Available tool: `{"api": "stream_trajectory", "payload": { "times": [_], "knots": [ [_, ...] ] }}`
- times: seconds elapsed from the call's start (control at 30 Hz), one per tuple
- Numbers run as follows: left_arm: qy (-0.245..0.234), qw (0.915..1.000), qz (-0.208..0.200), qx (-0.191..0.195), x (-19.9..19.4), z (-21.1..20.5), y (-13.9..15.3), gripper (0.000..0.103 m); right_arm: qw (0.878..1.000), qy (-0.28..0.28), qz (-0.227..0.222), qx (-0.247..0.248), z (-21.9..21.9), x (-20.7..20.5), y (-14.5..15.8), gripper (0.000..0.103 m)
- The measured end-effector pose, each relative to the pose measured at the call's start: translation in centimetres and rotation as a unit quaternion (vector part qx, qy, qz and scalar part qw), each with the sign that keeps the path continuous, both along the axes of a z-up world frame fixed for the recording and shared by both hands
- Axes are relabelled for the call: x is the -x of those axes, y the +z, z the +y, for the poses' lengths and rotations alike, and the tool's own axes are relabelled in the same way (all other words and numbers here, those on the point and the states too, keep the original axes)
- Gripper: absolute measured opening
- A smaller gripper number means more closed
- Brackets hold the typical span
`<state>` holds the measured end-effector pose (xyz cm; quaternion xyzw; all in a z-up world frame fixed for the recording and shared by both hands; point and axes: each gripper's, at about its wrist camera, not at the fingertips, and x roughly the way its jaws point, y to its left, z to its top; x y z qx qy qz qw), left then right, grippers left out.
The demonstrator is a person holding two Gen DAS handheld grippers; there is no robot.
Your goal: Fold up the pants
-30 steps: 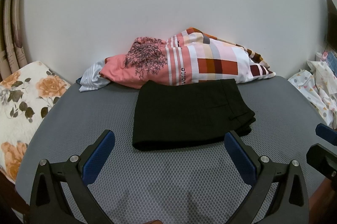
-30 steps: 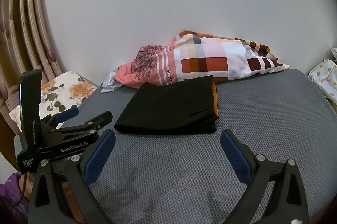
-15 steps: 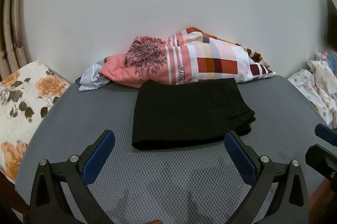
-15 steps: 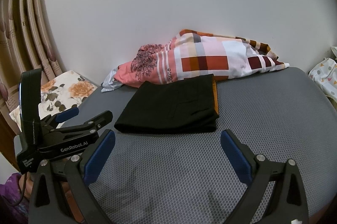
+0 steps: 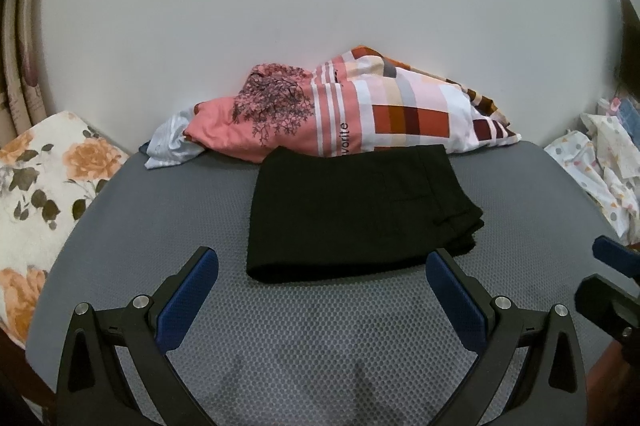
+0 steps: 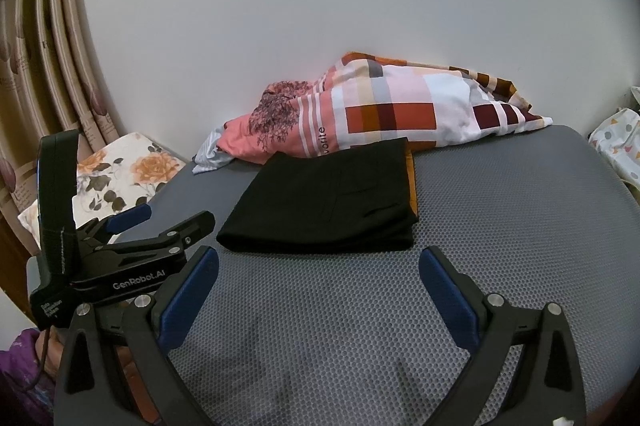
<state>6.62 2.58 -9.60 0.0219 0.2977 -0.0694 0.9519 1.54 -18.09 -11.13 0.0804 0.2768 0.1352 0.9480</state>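
- Bed [image 5: 320,346]: grey mattress carrying everything.
- Pants [image 5: 356,214]: black, folded flat, centred just ahead of both tongs, long axis running left-right.
- Left tongs [image 5: 320,290]: spread wide, empty, seemingly nearer.
- Right tongs [image 6: 316,286]: equally spread, empty.

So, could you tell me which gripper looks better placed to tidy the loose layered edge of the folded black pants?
Probably the right gripper: the layered edge of the black pants sits just ahead of it. The left gripper, also open, faces the closed fold.
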Motion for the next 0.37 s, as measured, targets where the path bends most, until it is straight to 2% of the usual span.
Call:
{"api": "stream_trajectory", "payload": {
  "times": [0.2, 0.37],
  "knots": [
    [0.005, 0.9987, -0.037, -0.033, 1.1, -0.9, 0.6, 0.103, 1.000, 0.001, 0.005, -0.006, 0.0, 0.3, -0.6, 0.100],
    [0.004, 0.9993, -0.026, -0.026, 0.7, -0.9, 0.8, 0.103, 1.000, -0.002, 0.005, -0.008, -0.4, -0.3, -0.3, 0.100]
  ]
}}
